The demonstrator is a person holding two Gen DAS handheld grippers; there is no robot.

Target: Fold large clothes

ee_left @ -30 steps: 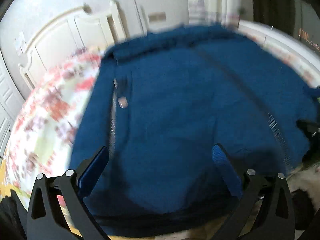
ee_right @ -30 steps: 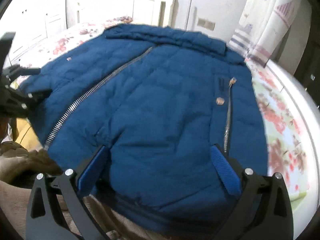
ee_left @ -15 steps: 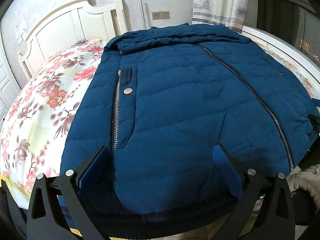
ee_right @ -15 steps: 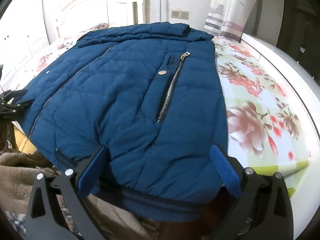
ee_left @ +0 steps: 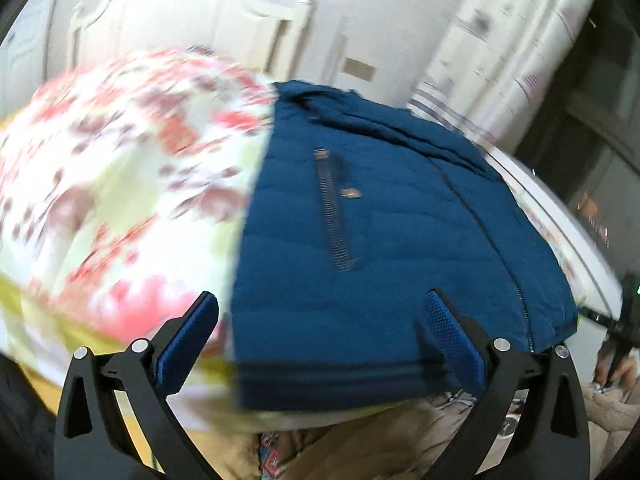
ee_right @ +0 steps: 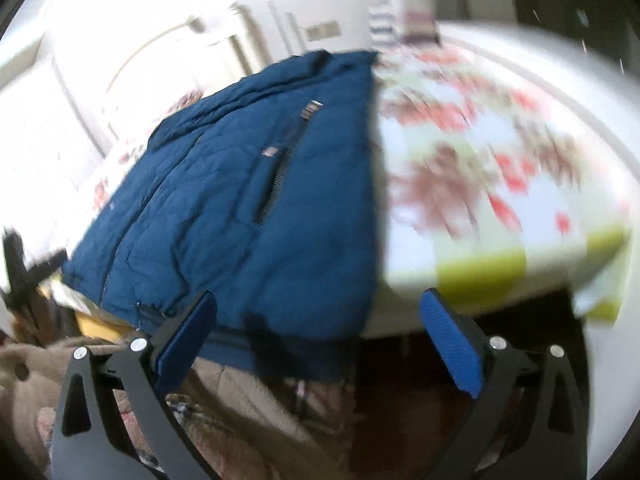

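A large blue quilted jacket (ee_left: 392, 240) lies front up on the flowered bed, zipped, collar at the far end and dark hem at the near edge. My left gripper (ee_left: 320, 336) is open, held just before the hem near the jacket's left side, with nothing between its fingers. In the right wrist view the same jacket (ee_right: 248, 216) fills the left half. My right gripper (ee_right: 316, 332) is open at the jacket's right hem corner, empty. The other gripper shows as a dark shape (ee_right: 20, 264) at the far left. Both views are motion-blurred.
The flowered bedspread (ee_left: 120, 208) lies to the jacket's left, and more of it (ee_right: 500, 184) to its right. A white headboard (ee_left: 168, 28) and curtain (ee_left: 500, 52) stand behind. A person's beige fuzzy clothing (ee_right: 240, 404) is below the bed edge.
Both grippers have swung outward and pulled back a little: the left view now shows more bedspread on the left, the right view more on the right. Both stay open and empty.
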